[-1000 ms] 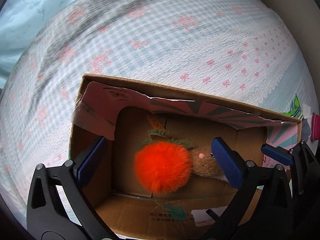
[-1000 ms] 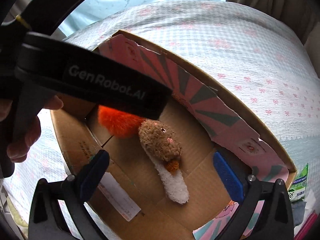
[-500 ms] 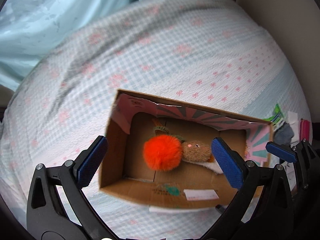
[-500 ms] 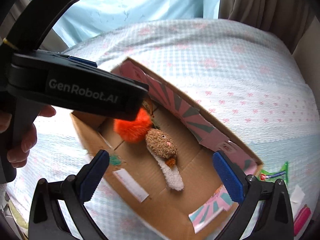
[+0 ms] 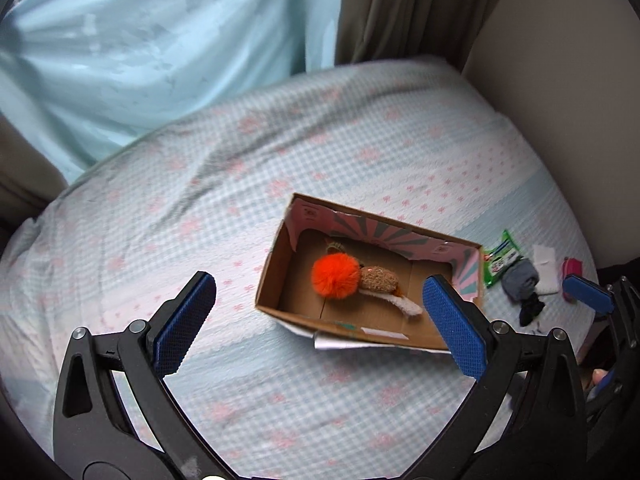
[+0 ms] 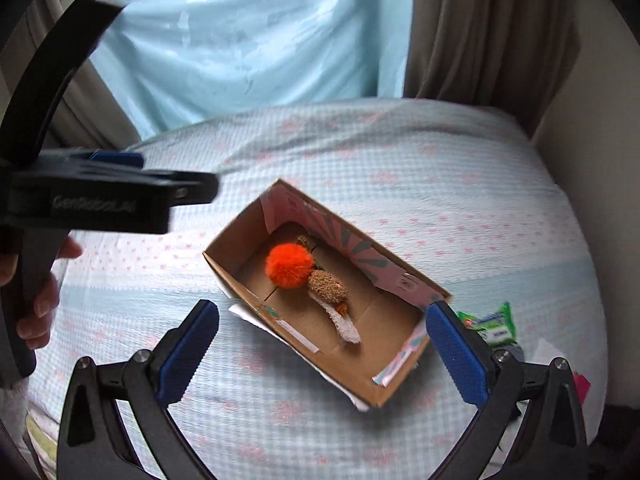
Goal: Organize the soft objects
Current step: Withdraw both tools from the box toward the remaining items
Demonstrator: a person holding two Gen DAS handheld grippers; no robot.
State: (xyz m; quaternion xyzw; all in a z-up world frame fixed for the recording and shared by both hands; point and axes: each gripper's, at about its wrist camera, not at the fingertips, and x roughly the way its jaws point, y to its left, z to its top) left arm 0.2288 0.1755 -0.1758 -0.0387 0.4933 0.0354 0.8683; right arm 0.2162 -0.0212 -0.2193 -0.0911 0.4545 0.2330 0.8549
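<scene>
Bed with blue-checked, pink-flowered sheet [image 5: 320,152] filling left wrist view, pale blue sheeting [image 5: 160,40] and brown curtain [image 5: 416,4] hanging behind; cardboard box [image 5: 276,276] sitting open on the sheet, pink striped lining along far wall; orange pompom [image 5: 335,276] lying inside, touching brown plush toy [image 5: 378,280] on its right, white tail trailing toward near right corner; green packet [image 5: 500,262], grey sock bundle [image 5: 520,276], white scrap [image 5: 544,258] and pink item [image 5: 572,270] lying just right of the box on the sheet; left gripper [image 5: 320,324] hovering above near the box, blue pads spread wide, holding nothing; blue pad of the other tool peeking in at right edge.

Same bed [image 6: 440,184] and curtain [image 6: 480,28] showing in right wrist view; box [image 6: 236,268] lying diagonally, pompom [image 6: 289,266] and plush toy [image 6: 326,285] resting on its floor, touching; green packet [image 6: 490,322] lying past the right end of the box; right gripper [image 6: 322,344] hanging over the box's near side, pads gaping wide, gripping nothing; left tool body crossing at left, gripped by hand [image 6: 38,308].
</scene>
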